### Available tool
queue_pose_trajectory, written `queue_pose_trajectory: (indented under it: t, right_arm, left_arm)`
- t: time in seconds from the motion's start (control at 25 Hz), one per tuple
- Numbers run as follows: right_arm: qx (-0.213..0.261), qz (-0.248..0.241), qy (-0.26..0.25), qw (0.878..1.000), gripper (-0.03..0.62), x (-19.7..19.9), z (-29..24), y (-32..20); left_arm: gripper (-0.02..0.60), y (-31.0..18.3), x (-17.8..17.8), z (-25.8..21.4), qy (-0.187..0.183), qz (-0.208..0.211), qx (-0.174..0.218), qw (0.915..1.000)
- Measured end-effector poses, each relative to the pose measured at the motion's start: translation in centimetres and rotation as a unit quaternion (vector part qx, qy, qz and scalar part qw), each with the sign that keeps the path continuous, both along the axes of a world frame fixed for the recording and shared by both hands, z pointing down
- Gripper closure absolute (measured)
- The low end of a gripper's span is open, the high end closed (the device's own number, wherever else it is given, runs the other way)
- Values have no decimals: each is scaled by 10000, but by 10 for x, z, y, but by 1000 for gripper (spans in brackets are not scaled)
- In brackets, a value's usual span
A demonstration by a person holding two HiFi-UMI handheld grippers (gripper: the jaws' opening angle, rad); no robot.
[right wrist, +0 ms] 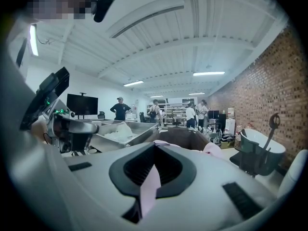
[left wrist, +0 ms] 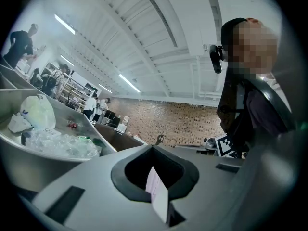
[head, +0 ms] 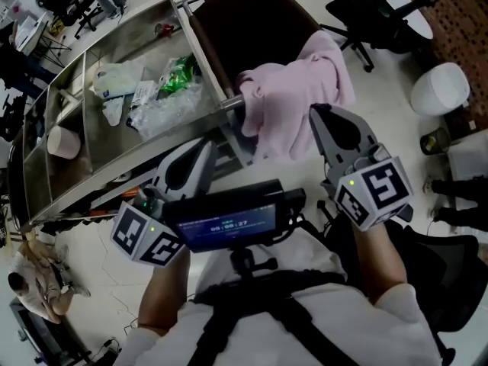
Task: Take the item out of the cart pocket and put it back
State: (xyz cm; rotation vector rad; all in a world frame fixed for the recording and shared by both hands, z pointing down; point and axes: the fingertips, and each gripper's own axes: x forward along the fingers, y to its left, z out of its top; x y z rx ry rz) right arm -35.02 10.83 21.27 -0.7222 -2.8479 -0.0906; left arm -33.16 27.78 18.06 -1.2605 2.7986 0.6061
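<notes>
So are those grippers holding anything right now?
No, nothing is held. The left gripper and the right gripper are both shut and empty. The pink cloth just hangs over the edge of the cart pocket.

The person wore a white short-sleeved shirt [head: 324, 326] crossed by black harness straps [head: 229, 315], with a black chest-mounted screen [head: 229, 223] glowing blue. The left gripper [head: 203, 146] and right gripper [head: 317, 114] were grey, each bearing a white cube [head: 374, 193] with black square markers and a small green light.
</notes>
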Motion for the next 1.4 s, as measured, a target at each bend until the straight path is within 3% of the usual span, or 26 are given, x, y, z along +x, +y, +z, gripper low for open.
queue_pose_trajectory:
  t: [1.4]
  right_arm:
    - [208,-187,-1,9996,594,4,1,12]
  left_arm:
    - [578,-3,10,7,135,140,72,9998]
